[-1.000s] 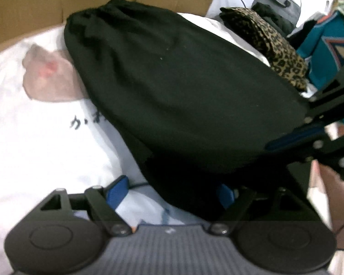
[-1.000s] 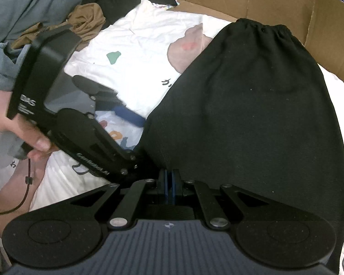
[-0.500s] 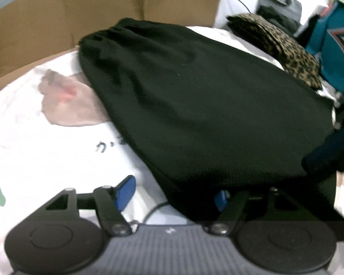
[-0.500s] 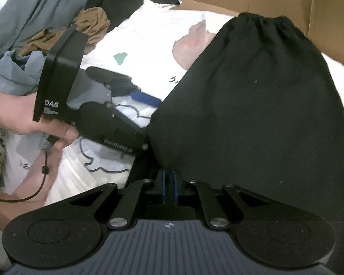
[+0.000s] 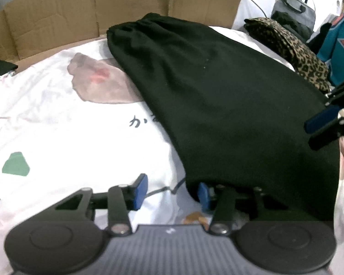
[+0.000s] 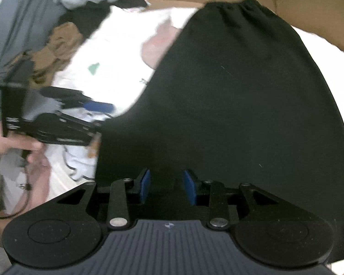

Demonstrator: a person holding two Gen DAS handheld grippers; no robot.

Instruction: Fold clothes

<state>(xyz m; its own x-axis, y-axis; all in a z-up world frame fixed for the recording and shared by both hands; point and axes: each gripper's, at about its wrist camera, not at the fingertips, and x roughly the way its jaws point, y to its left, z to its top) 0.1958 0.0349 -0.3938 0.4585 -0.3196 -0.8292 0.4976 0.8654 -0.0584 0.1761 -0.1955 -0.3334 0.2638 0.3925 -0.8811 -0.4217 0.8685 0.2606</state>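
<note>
Black garment (image 5: 217,96) lies spread on a white printed sheet (image 5: 57,126), gathered waistband toward the cardboard wall (image 5: 80,11) at the far edge. No container is in view holding anything; loose clothes sit around the sheet — a grey and brown heap (image 6: 45,41) to the left, a leopard-print piece (image 5: 293,48) to the right. Bare sheet left of the garment gives clear working room. Left gripper (image 5: 172,191) sits at the garment's near-left corner, jaws closing; its right pad is at the cloth edge, nothing clamped. Right gripper (image 6: 166,186) hangs over the near hem — jaws opening, pads apart, black cloth below, not pinched.
</note>
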